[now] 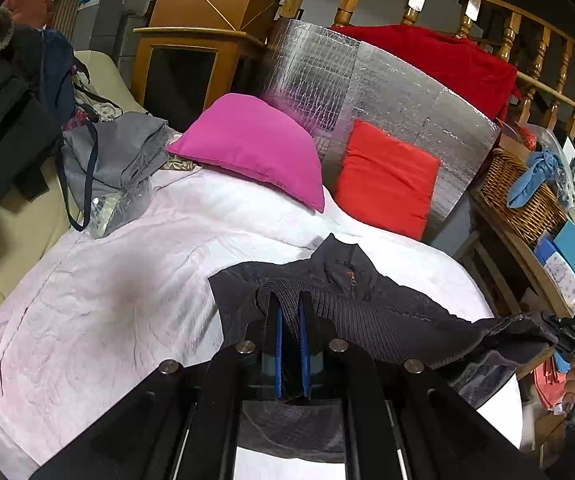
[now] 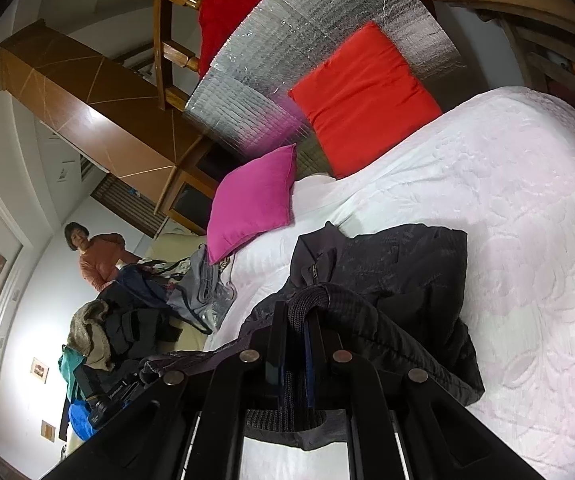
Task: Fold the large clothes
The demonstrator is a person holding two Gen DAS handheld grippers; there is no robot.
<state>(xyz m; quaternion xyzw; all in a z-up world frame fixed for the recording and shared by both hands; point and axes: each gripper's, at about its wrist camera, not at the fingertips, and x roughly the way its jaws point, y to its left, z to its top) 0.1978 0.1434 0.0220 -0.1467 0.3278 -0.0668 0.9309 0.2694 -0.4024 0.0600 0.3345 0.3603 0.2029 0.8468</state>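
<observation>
Both tongs pinch the ribbed hem of the dark jacket: left tongs at lower centre of the left view, right tongs at lower centre of the right view. The jacket body lies bunched on the white bedspread, collar and zip pointing toward the magenta cushion.

Judgement: keep the hem taut and level between both grips, then lay it flat before folding; slack would leave creases.

Left view only: wicker basket at right edge. Right view only: a bystander at left, beside a clothes pile.
</observation>
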